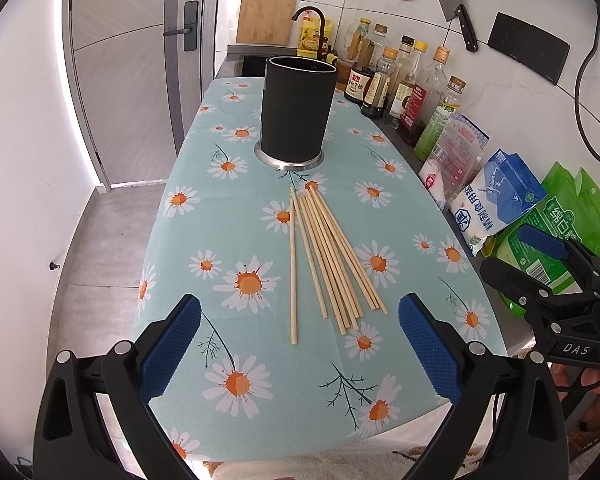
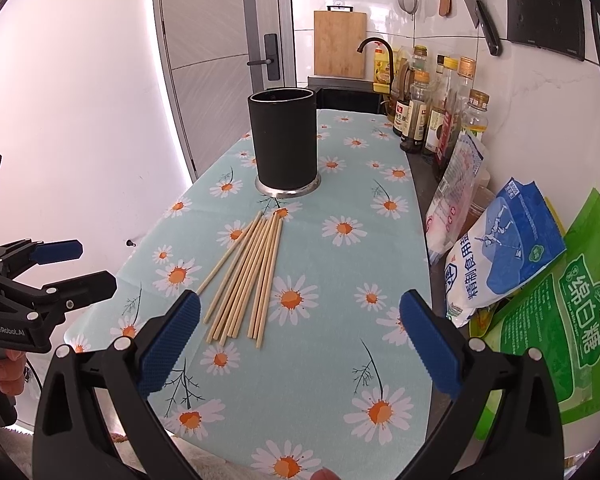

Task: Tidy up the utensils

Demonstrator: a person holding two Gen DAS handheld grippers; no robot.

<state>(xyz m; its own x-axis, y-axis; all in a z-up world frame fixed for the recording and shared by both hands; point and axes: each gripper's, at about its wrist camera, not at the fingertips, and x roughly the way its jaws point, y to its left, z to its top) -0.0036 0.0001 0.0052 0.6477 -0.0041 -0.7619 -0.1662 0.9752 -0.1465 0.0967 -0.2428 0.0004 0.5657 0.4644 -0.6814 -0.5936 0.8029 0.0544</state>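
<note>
Left wrist view: my left gripper [image 1: 300,344] and right gripper [image 2: 300,340] both hover spread wide above the daisy tablecloth [image 1: 228,420], holding nothing. Ahead stands the black utensil holder [image 1: 298,110]; between it and my fingers lie the wooden chopsticks [image 1: 328,260], fanned flat.

One black utensil holder [image 1: 296,110] stands on the worktop [image 1: 204,248]. Just in front of it lies one loose bundle of wooden chopsticks [image 1: 326,258], about ten sticks; overlaps stop an exact count. Right of the holder: roughly nine bottles [image 1: 404,84] and three bags [image 1: 496,196]. Behind it, one cutting board [image 1: 267,11] and one cleaver [image 1: 454,6].
</note>
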